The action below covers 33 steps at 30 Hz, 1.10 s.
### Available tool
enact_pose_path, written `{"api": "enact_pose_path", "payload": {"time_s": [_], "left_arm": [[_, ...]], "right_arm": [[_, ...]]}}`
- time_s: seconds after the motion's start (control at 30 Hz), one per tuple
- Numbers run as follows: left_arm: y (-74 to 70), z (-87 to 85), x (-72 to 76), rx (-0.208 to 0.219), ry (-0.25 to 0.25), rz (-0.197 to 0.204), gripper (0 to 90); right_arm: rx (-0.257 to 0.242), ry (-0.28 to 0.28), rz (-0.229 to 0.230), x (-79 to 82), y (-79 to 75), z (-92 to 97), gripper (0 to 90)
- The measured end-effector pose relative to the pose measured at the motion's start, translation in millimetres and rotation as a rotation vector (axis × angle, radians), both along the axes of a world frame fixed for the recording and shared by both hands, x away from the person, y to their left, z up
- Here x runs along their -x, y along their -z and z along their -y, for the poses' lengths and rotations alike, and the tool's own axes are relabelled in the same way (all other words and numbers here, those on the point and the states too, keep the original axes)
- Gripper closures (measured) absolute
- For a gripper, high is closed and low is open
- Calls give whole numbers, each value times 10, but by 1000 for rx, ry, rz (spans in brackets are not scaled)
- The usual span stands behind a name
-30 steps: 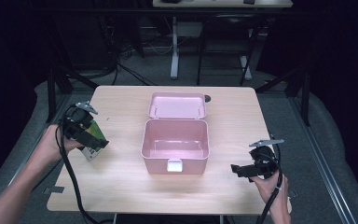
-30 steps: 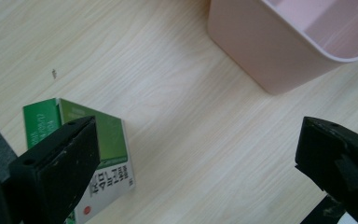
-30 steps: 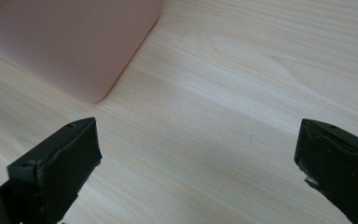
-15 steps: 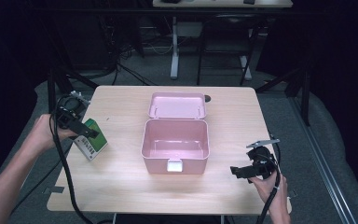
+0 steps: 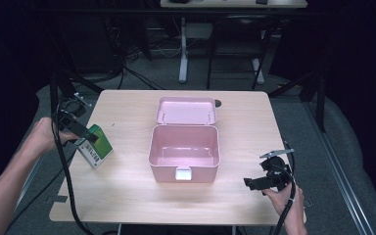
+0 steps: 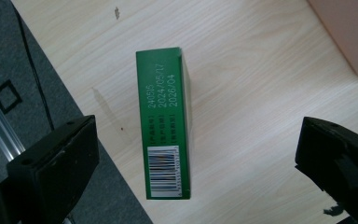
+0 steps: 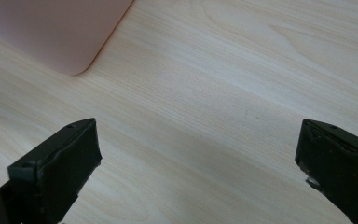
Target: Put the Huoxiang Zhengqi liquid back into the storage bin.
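A green carton (image 5: pixel 96 146) with a barcode stands on its edge near the table's left side; in the left gripper view the green carton (image 6: pixel 167 123) lies between the wide-apart jaws, untouched. My left gripper (image 5: pixel 81 133) hovers open just over it, held by a hand. A pink box (image 5: pixel 184 152) sits open at the table's middle, its lid (image 5: pixel 186 110) folded back and its inside bare. My right gripper (image 5: pixel 252 183) stands open near the front right edge, over bare wood; a corner of the pink box (image 7: pixel 56 32) shows at the top left of the right gripper view.
The wooden table (image 5: pixel 127 196) has bare room in front of the box and along the right side. Dark floor, cables and table legs (image 5: pixel 183 54) lie behind. A small dark spot (image 5: pixel 218 103) marks the tabletop beside the lid.
My left gripper has drawn back to the left and upward, off the green carton, which stays on the table. The right gripper has sunk slightly toward the front edge.
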<state>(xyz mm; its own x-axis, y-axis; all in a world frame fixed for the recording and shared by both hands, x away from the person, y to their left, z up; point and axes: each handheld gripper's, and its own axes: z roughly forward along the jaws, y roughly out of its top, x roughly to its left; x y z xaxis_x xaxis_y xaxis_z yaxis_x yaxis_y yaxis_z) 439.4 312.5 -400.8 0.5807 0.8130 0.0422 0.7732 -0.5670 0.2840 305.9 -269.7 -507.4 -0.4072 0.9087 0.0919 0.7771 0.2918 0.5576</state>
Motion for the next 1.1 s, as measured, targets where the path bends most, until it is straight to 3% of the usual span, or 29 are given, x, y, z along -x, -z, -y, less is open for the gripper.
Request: {"api": "enact_pose_path", "payload": {"time_s": [0.13,0.27,0.57,1.1], "left_arm": [[47,-28,-50,0,-21,-14,4],[126,-12,-93,-29,-25,-35,41],[182,21,-159,-61,-29,-57,296],[279,21,-231,-75,-37,-103,509]], "right_arm": [[0,5,-3,7,3,-3,0],[-2,9,-3,12,20,1,0],[4,13,-7,20,30,16,0],[21,12,-6,23,32,9,0]]}}
